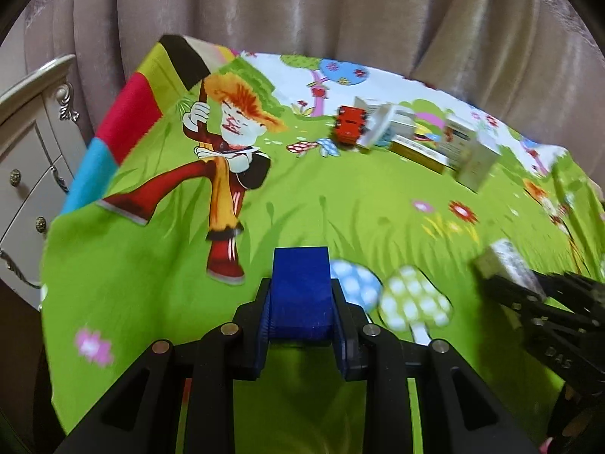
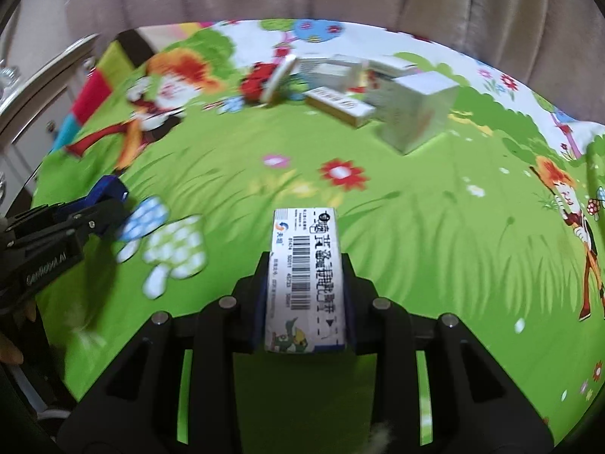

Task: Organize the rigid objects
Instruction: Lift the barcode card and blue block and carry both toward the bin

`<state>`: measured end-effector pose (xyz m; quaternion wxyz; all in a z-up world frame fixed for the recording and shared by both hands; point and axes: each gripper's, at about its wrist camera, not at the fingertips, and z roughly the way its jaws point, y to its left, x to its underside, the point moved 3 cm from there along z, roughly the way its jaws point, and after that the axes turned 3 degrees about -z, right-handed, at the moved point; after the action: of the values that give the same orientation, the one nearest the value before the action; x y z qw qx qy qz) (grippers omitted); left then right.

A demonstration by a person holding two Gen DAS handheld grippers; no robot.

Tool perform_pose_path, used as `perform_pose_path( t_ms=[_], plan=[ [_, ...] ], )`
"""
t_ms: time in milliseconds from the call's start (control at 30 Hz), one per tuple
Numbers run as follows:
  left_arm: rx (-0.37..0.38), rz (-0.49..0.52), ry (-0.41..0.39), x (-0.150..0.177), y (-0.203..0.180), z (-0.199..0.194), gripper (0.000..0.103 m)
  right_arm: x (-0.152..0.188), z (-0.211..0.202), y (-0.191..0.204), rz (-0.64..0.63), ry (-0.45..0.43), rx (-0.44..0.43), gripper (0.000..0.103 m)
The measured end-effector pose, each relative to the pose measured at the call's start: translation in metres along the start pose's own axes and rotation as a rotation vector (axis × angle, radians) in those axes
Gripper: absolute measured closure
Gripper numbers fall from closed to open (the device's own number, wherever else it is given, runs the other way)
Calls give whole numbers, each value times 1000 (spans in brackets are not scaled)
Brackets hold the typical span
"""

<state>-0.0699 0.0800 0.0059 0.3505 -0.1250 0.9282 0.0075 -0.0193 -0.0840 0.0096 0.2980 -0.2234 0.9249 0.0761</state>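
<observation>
Between both jaws sit a blue block (image 1: 300,291) and barcoded box (image 2: 304,280), far boxes (image 2: 378,87) blurred.

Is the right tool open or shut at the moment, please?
Shut: the right tool clamps the white barcoded box from both sides.

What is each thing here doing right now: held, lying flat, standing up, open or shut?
Left gripper: shut on the blue block.
Blue block: held above the cloth.
Right gripper: shut on the barcode box.
Barcode box: held, barcode side up.
Red toy: resting on the cloth, beside the boxes.
Yellow-edged box: lying flat.
White carton: standing upright.
Patterned cloth: spread flat.
</observation>
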Motion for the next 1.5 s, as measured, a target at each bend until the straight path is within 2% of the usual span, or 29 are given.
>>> perform_pose_path(
  t_ms=[200,500,767,1067,1500],
  plan=[
    [5,39,-6,25,-5,-32,75,17,-23,19,-55,-9,-27,66],
    [11,74,-17,41,-14,-60,75,29,-58,19,-66,-36,-23,66],
    [26,136,-38,49,-36,-83,75,42,-89,13,-64,-66,-14,66],
    [87,222,-63,51,-79,-106,75,69,-132,-18,-6,-106,24,66],
    [223,407,-75,62,-172,-132,75,112,-196,-81,124,-174,117,66]
  ],
)
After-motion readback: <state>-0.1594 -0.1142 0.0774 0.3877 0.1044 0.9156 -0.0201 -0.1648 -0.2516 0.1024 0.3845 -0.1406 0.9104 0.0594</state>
